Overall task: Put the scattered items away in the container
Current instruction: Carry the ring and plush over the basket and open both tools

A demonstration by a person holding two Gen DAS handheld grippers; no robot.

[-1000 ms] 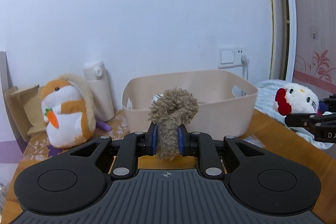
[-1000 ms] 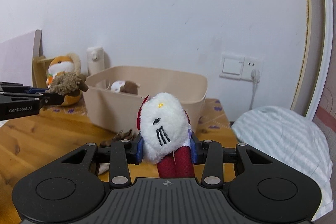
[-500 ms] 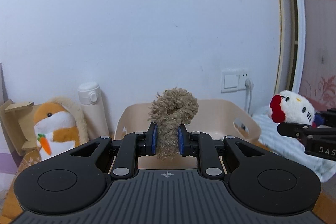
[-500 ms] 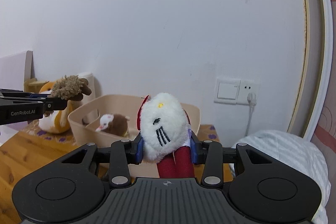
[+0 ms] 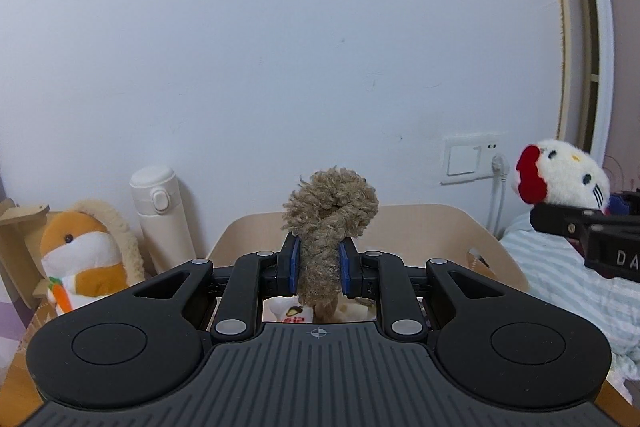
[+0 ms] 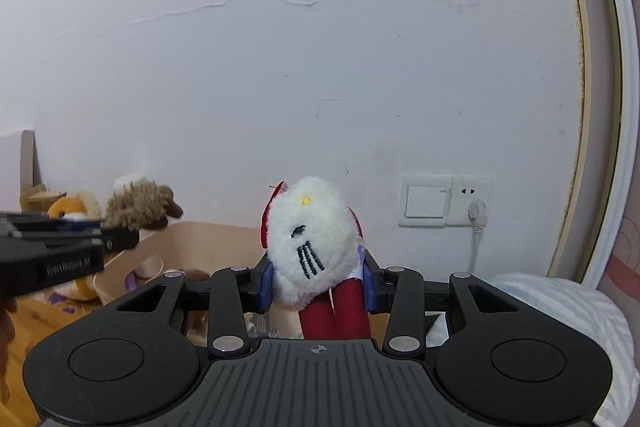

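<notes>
My left gripper point(image 5: 319, 258) is shut on a curly brown plush toy point(image 5: 330, 223), held over the near rim of the beige tub point(image 5: 440, 223). A small plush point(image 5: 290, 311) lies inside the tub below it. My right gripper point(image 6: 318, 285) is shut on a white cat plush point(image 6: 312, 235) with red legs, held near the tub point(image 6: 208, 243). In the left wrist view the cat plush point(image 5: 564, 177) and right gripper fingers point(image 5: 572, 227) show at the right. In the right wrist view the brown plush point(image 6: 140, 205) and left gripper fingers point(image 6: 68, 239) show at the left.
An orange and white hamster plush point(image 5: 86, 259) and a white flask point(image 5: 160, 215) stand left of the tub by the wall. A striped pillow point(image 6: 560, 311) lies to the right. A wall switch and socket point(image 6: 444, 201) sit behind. The wooden table point(image 6: 28, 315) shows at lower left.
Both grippers have moved forward and up toward the tub with their plush toys still held. The tub now sits close under the left gripper and lower in both views.
</notes>
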